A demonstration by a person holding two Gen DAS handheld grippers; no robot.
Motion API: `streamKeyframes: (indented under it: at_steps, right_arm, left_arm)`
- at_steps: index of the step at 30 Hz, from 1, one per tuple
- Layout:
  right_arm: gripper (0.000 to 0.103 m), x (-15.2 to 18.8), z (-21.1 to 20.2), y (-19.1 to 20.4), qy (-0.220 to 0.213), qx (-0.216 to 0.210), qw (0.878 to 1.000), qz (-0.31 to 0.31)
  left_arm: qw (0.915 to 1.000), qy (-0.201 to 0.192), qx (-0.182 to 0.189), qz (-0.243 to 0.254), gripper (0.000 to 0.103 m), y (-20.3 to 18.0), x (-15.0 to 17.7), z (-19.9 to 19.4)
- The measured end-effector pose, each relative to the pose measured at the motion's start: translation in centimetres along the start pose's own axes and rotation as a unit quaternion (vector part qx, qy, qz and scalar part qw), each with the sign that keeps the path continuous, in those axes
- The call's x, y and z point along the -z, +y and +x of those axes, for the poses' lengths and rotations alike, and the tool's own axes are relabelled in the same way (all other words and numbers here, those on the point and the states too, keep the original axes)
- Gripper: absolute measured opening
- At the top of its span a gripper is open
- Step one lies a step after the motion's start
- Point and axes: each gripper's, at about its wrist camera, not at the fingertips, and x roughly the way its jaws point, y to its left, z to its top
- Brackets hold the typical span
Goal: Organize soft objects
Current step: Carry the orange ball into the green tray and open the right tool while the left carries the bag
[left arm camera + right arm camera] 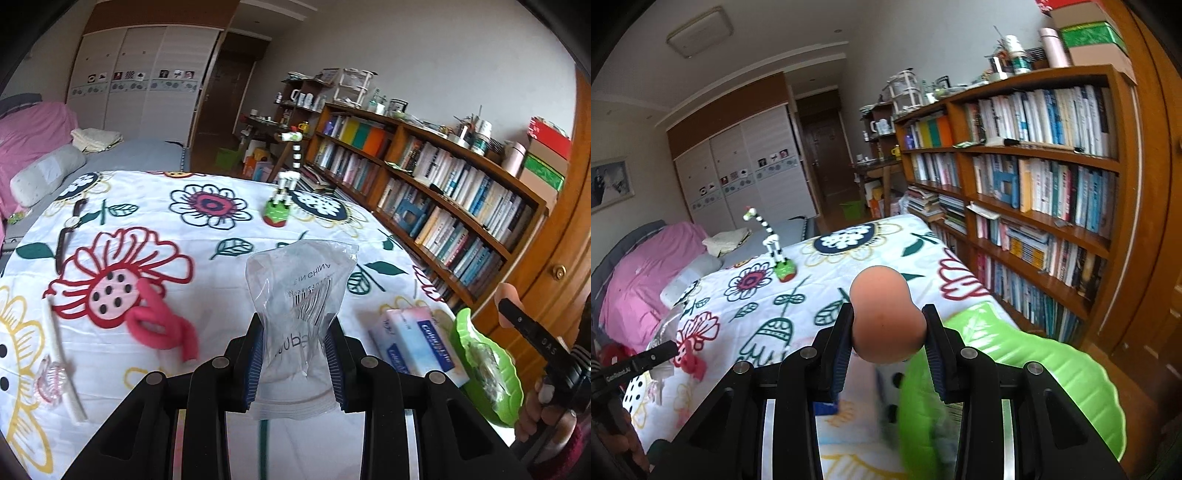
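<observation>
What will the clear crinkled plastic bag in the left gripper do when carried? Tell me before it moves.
The clear crinkled plastic bag is probably floppy: its top bulges and creases above the left gripper. It looks light, being thin film with little visible inside. It may be slippery, since the blue ribbed pads pinch only its narrowed middle.

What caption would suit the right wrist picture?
Right gripper squeezing a peach sponge above a green tray.

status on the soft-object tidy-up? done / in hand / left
Done: something pale already lies in the green tray. In hand: left gripper clamps a clear plastic bag; right gripper clamps a peach sponge. Left: pink scrunchie still on the tablecloth.
</observation>
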Motion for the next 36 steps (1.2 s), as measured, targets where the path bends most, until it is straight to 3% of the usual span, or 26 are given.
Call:
streamKeyframes:
  at_steps: [11,17,22,36]
  right_arm:
    - [0.038,1.0,0.8,-5.0,0.041,0.042,0.998,0.035]
    - [0.039,1.5,1.6,-7.3,0.07,0.042,0.995,0.052]
    - [0.047,1.7,2.4,-9.1,0.103,0.023,0.992,0.071]
    - [0.049,1.3,-1.2,-10.9,0.07,0.023,0.996,0.06]
  left_arm:
    - [0.9991,0.012,0.019,0.036,0.033,-4.4,0.0,1.1]
    - [0.9976,0.019,0.03,0.06,0.033,-7.2,-0.1,1.7]
    - [0.996,0.027,0.042,0.074,0.033,-9.1,0.0,2.3]
    - [0.9853,0.061,0.084,0.135,0.033,-16.0,0.8,4.5]
